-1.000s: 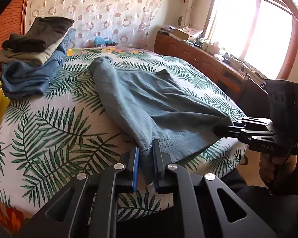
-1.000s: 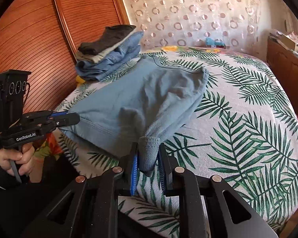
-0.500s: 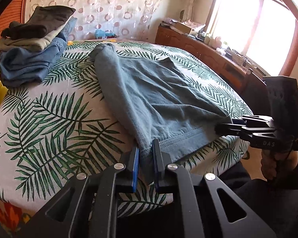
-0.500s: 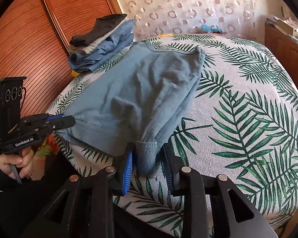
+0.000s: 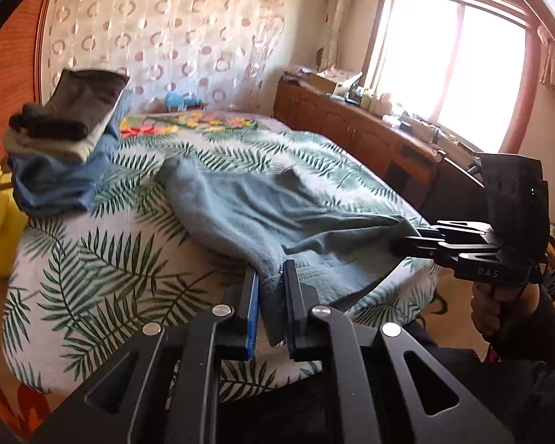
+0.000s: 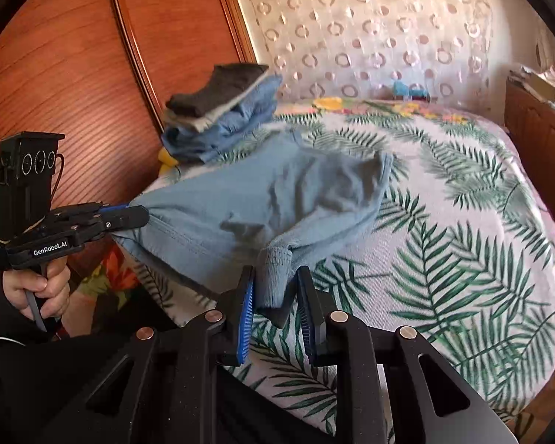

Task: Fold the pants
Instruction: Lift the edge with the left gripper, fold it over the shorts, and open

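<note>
Blue-grey pants (image 5: 262, 214) lie folded lengthwise on the palm-leaf bedspread (image 5: 103, 255), waistband at the near edge. My left gripper (image 5: 270, 288) is shut on one waistband corner. It also shows in the right wrist view (image 6: 129, 216), pinching the cloth. My right gripper (image 6: 275, 288) has its jaws apart around the other waistband corner (image 6: 275, 262), which hangs loose between the blue pads. In the left wrist view the right gripper (image 5: 407, 242) sits at the pants' right corner.
A stack of folded clothes (image 5: 63, 140) sits at the bed's far left, also in the right wrist view (image 6: 222, 111). A wooden wardrobe (image 6: 92, 92) stands left. A wooden dresser (image 5: 370, 140) runs along the right under the window.
Both grippers have lifted the waistband off the near edge. The right gripper's jaws have opened wider around the cloth. The left stays clamped.
</note>
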`<control>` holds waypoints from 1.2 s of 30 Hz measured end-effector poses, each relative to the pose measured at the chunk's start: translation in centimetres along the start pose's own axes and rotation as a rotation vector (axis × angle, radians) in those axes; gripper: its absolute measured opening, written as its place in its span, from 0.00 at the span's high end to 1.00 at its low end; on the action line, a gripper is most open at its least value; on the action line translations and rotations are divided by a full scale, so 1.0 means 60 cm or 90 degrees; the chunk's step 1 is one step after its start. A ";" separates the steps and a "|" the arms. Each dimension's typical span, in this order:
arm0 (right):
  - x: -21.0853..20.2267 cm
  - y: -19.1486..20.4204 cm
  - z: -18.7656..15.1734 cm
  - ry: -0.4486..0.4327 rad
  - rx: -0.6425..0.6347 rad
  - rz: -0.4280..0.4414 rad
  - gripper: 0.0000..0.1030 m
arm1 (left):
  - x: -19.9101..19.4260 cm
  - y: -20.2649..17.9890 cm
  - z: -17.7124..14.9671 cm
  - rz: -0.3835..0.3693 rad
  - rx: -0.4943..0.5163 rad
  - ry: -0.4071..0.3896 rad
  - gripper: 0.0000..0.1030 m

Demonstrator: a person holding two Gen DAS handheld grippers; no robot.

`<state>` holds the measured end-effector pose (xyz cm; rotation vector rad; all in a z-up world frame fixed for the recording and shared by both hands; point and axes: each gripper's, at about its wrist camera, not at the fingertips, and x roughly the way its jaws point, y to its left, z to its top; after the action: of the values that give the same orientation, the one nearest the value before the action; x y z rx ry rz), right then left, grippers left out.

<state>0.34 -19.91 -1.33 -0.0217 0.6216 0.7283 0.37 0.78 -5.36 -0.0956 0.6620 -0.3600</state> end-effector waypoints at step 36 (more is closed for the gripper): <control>0.043 -0.033 0.059 -0.052 0.011 -0.028 0.78 | 0.051 0.019 0.072 0.015 0.008 -0.027 0.88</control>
<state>4.91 -19.04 -0.20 0.0107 0.5478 0.6774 5.60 0.61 -3.96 -0.0834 0.6187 -0.3388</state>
